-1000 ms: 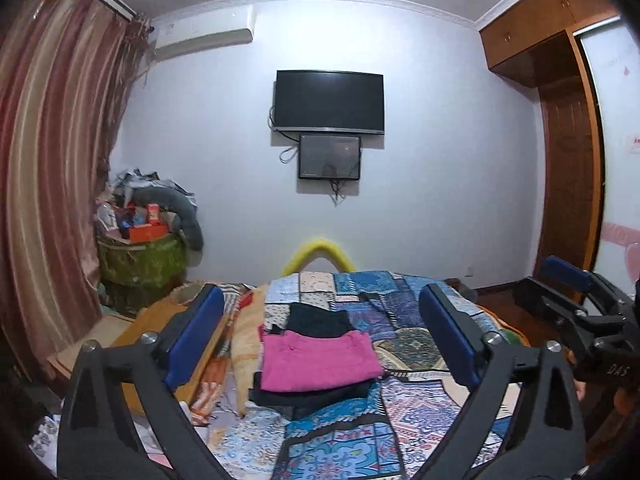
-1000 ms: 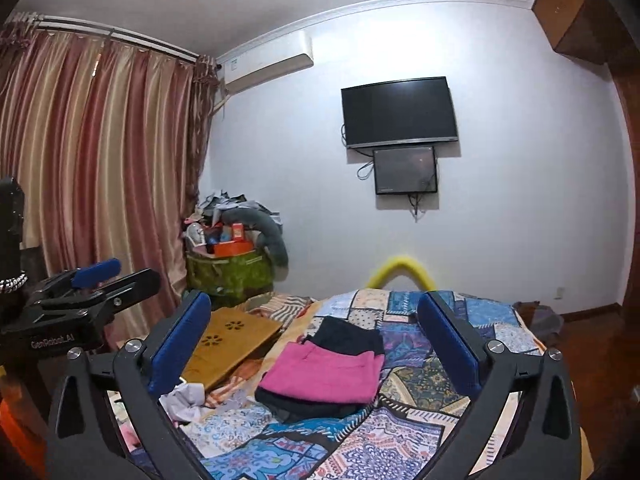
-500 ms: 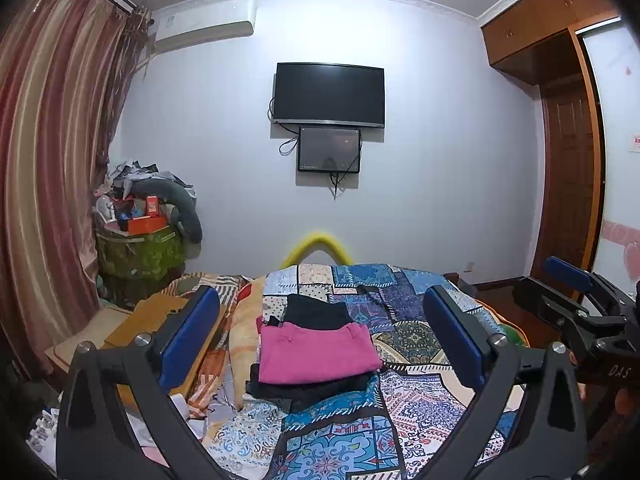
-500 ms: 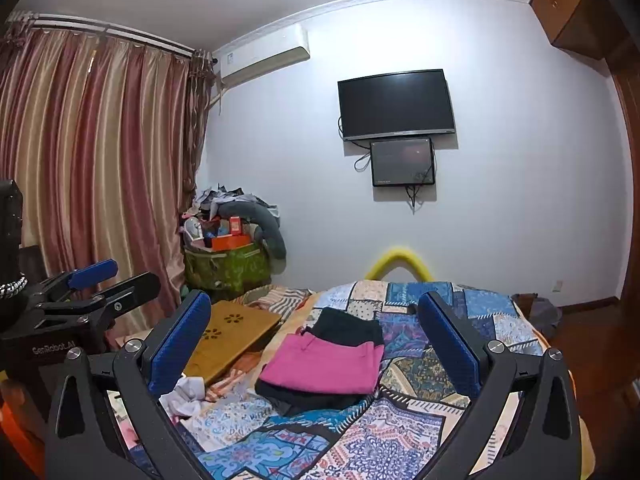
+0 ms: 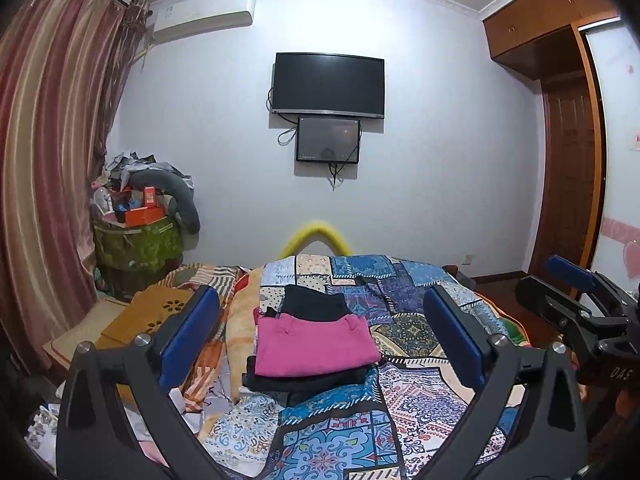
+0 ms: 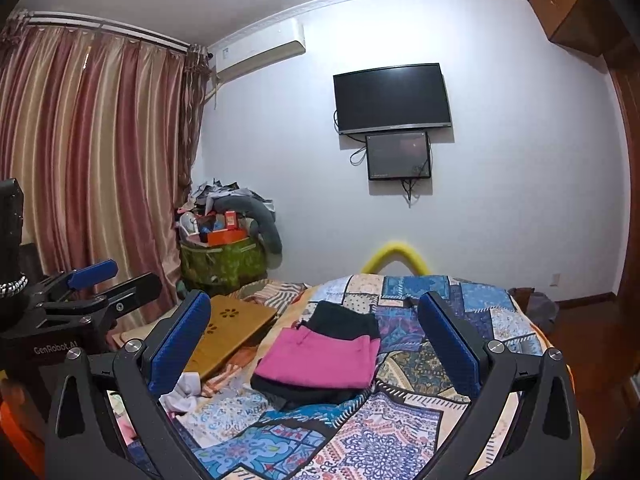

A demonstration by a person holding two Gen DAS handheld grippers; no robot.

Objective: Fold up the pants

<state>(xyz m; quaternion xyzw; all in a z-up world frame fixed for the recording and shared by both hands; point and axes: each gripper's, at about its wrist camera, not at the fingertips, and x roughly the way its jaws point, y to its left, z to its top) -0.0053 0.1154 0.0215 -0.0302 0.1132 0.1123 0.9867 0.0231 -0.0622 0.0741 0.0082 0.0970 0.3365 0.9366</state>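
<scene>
**Folded stack on the bed, both grippers held off it**

Since a second ago both of my cameras have tipped slightly downward, so the wall screens sit a little higher in view and more of the bed shows; the clothes themselves have not shifted.

From my left wrist: my left gripper (image 5: 320,332) stands wide, blue pads far apart, holding nothing. Framed between them, well beyond the fingertips, the pink pants (image 5: 312,344) lie folded into a neat flat rectangle, waistband edge toward the far wall. They rest on top of a folded black garment (image 5: 308,380) whose edge sticks out below and to the left. Another black folded piece (image 5: 314,304) lies just behind, touching the pink one's far edge. All of it sits on the patchwork quilt (image 5: 400,408). At the right edge I see my right gripper (image 5: 576,292) from the side, fingers apart.

From my right wrist: my right gripper (image 6: 316,340) is also wide and empty. The pink pants (image 6: 318,360) look smooth, corners square, again on the black layer (image 6: 304,394), left of the quilt's (image 6: 400,432) middle. A wooden lap tray (image 6: 228,332) lies beside the stack on the left, apart from it. My left gripper (image 6: 112,284) shows at the left edge, spread open.
</scene>
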